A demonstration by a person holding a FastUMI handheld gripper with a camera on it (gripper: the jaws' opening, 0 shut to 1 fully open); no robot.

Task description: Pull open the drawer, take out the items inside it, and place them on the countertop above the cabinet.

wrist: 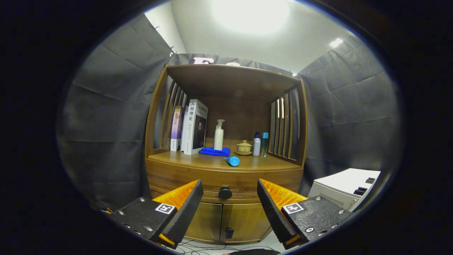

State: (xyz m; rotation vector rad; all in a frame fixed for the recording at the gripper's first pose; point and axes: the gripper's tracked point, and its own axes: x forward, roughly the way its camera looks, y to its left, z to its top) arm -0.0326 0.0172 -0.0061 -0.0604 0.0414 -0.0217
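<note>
Drawer [223, 176] stays closed at lower centre, its dark knob [225, 192] dead ahead between the fingers of the gripper [230, 203], which is spread wide, holding nothing.

Your gripper [230, 207] gapes before the drawer [225, 180], knob [225, 192] between fingers | books [189, 129] left on tabletop [198, 161] | bottles [260, 144] right | tube [232, 161] in front
</note>
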